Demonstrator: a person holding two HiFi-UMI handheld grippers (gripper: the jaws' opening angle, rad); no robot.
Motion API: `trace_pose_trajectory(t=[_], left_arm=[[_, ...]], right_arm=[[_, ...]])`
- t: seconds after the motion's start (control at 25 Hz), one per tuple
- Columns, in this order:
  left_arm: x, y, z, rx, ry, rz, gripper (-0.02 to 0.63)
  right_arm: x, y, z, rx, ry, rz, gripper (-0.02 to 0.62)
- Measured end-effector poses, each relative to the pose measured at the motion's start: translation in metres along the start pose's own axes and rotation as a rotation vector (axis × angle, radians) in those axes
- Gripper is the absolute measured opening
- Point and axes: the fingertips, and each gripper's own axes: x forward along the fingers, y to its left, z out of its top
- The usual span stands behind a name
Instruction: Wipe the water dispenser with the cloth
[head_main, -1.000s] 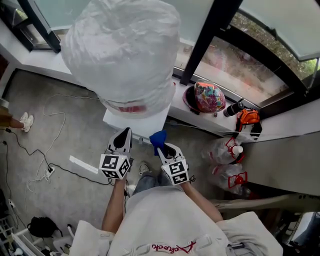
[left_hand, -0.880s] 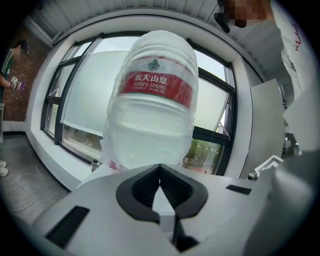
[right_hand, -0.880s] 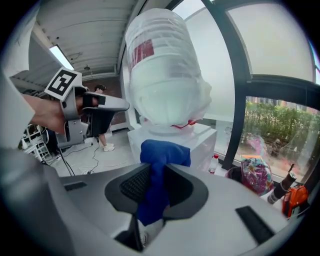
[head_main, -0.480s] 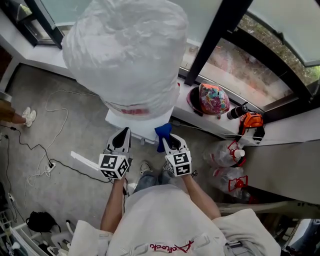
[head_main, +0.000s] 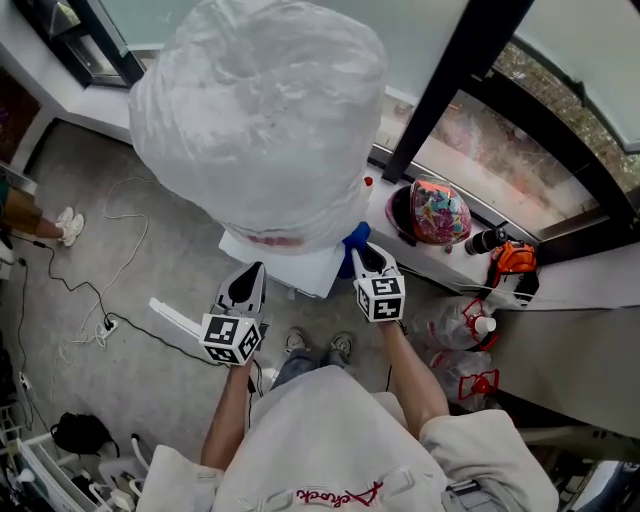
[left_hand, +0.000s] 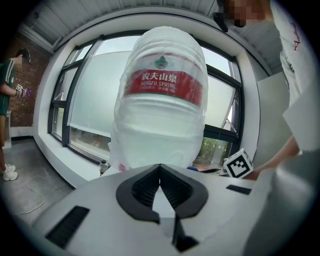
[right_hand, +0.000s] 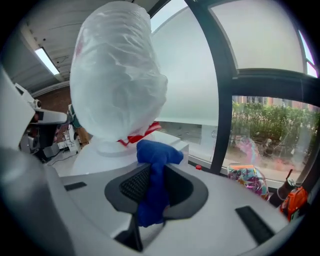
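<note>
blue cloth clamped in the right gripper, bunched into a wad, jaws drawn narrow on it with a tuft poking out past the tips. sits at the near right corner of the white water dispenser, just beside its top edge in the head view; impossible to say whether touching the casing or just short of it. points, in the right gripper view, toward the dispenser's top under the plastic-wrapped water bottle.

left gripper held at the near left of the dispenser, jaws pressed together on nothing, aimed up at the bottle's red label.

as for progress: looks like an early stage, cloth brought to the right side and ready for a stroke. no wet streak or cleaned patch readable on the white casing, so no telling how much is wiped. probably left to do: the top round the bottle's base, the front face, the sides.

further right on the window ledge, a multicoloured round object, well apart from the work.
</note>
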Motion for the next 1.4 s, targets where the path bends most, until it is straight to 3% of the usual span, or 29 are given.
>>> trace_pose_trajectory(t=[0.32, 0.6, 0.84, 1.4], left_arm=[[-0.003, 0.009, -0.002, -0.002, 0.015, 0.043, 0.011], [-0.004, 0.005, -0.007, -0.005, 0.026, 0.046, 0.011], [-0.003, -0.003, -0.004, -0.003, 0.014, 0.026, 0.011], [-0.009, -0.038, -0.014, -0.012, -0.008, -0.055, 0.011]], right_arm=[[0.049, -0.067, 0.037, -0.022, -0.004, -0.056, 0.089], [0.058, -0.085, 0.046, -0.021, -0.001, -0.071, 0.089], [0.022, -0.061, 0.021, 0.003, -0.004, -0.063, 0.089], [-0.073, 0.06, -0.091, 0.028, 0.115, 0.036, 0.089]])
